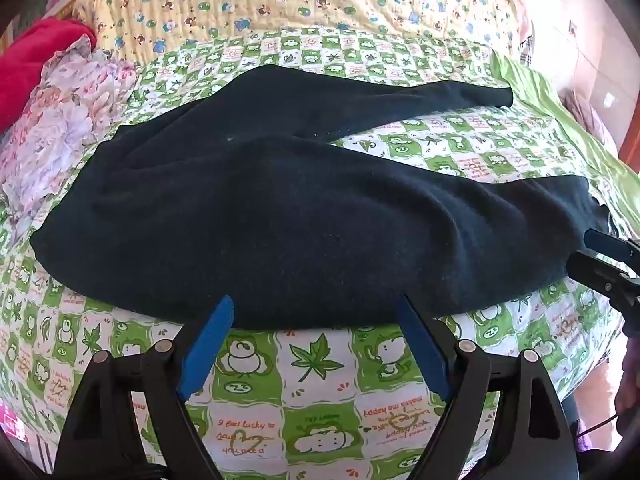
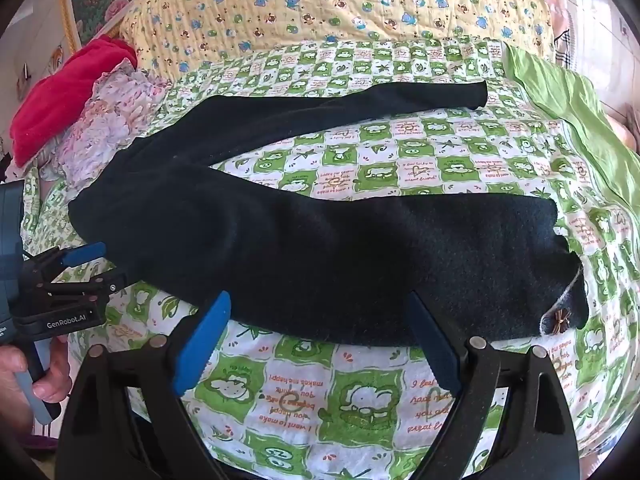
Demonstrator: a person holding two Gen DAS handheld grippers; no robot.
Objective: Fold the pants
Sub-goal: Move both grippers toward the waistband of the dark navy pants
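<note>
Black pants [image 1: 280, 216] lie spread on a green-and-white patterned bedsheet [image 1: 316, 392], waist at the left, two legs running right in a V. The near leg's cuff has a small bow [image 2: 558, 316]. My left gripper [image 1: 316, 308] is open, its blue fingers at the near edge of the pants near the waist end. My right gripper [image 2: 320, 304] is open at the near edge of the near leg [image 2: 360, 256]. Each gripper shows in the other's view: the right one at the right edge [image 1: 612, 264], the left one at the left edge [image 2: 80, 272].
A yellow quilt [image 1: 280, 4] lies at the back of the bed. A red cloth [image 1: 36, 56] and a flowered cloth [image 1: 64, 120] lie at the left by the waist. A plain green sheet [image 2: 568, 100] lies at the far right.
</note>
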